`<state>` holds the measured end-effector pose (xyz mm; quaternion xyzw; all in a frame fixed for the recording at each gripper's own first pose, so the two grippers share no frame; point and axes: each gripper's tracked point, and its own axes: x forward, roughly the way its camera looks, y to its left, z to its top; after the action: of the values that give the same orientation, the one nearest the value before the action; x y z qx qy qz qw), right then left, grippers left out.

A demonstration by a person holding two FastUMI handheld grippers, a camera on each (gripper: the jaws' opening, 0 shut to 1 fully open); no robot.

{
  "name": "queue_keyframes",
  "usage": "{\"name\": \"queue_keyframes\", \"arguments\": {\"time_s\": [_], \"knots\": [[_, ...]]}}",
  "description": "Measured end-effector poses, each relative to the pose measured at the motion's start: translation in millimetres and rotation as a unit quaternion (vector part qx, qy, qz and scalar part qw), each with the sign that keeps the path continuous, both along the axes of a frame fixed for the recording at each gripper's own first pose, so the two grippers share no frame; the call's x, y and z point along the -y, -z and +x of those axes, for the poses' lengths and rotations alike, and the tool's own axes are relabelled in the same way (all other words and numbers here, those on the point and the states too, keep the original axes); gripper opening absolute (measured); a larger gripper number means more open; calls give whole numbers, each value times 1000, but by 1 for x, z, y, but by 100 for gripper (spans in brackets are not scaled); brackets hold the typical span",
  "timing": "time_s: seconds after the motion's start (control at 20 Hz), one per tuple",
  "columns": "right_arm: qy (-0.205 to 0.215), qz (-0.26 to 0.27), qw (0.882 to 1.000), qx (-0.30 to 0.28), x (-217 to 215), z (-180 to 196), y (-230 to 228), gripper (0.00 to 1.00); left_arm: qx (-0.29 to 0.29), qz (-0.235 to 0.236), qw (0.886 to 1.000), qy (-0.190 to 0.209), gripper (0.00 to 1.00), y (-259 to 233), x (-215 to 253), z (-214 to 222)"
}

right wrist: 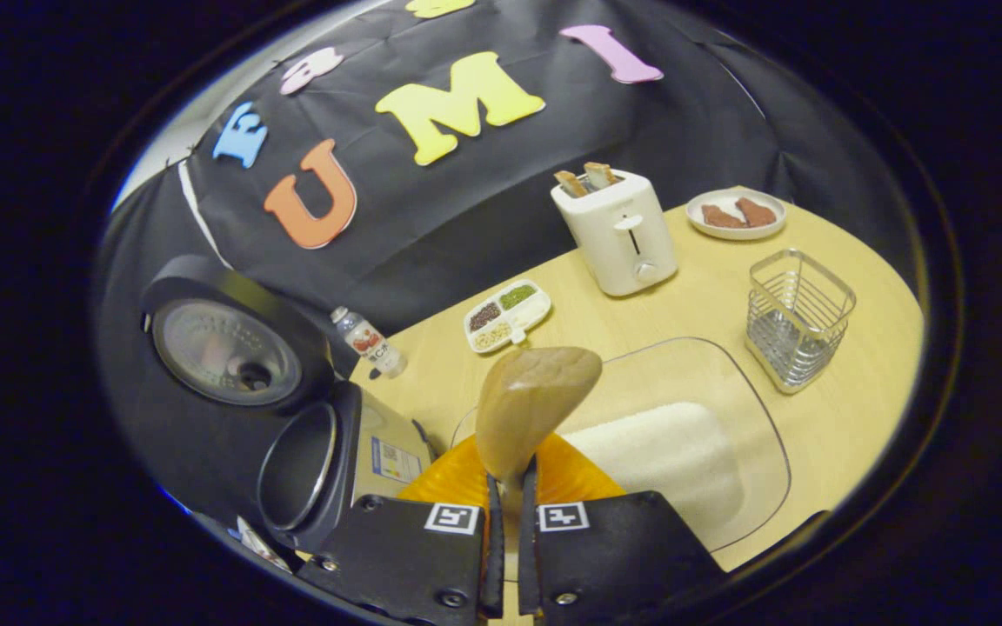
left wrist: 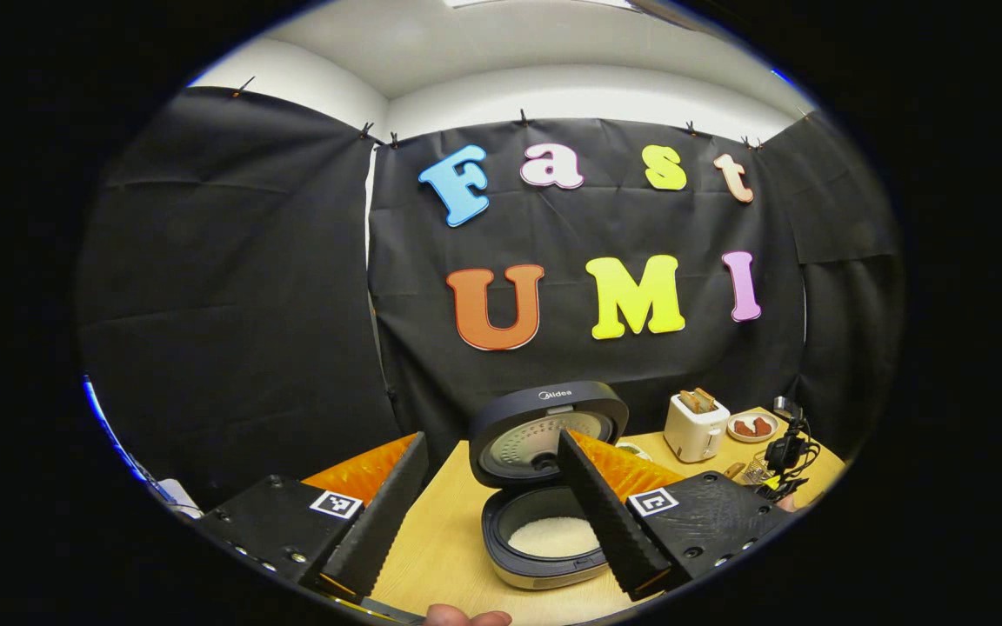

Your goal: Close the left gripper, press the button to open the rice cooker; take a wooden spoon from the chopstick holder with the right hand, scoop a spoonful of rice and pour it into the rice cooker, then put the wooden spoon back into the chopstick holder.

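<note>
The rice cooker [right wrist: 292, 452] stands lid-up at left, rice already in its pot. Right gripper [right wrist: 508, 522] pinches the wooden spoon [right wrist: 536, 396], its bowl empty-looking; left gripper [left wrist: 501, 513] gapes wide, holding nothing. Next, I judge: lower the spoon upright into the wire chopstick holder [right wrist: 798, 315], far right.

Your cooker [left wrist: 544, 513] stood open, lid upright, white rice in its pot. Your wooden spoon [right wrist: 529, 409] pointed bowl-up over the rice tray [right wrist: 753, 487]. The wire holder [right wrist: 797, 317] stood beside the tray.
</note>
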<state>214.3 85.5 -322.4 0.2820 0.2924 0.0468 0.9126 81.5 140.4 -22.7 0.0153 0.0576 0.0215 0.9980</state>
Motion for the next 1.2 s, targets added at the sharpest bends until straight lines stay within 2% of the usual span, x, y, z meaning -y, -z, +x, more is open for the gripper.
{"name": "queue_keyframes", "arguments": {"time_s": [0.3,0.5,0.8,1.0,1.2], "knots": [[37,115,993,-9,33,-7,4,12,-5,-5,1000,-1,95,-3,18,-3],[42,139,989,11,57,-16,-19,12,0,-5,1000,1,95,-8,35,-2],[81,192,977,36,105,-20,-76,11,2,-10,1000,-7,95,-6,51,-11],[59,190,978,62,97,-17,-126,11,1,-11,1000,-19,96,1,50,-17],[11,203,976,80,49,-8,-170,11,-2,-6,1000,-29,96,6,43,-25]]}}
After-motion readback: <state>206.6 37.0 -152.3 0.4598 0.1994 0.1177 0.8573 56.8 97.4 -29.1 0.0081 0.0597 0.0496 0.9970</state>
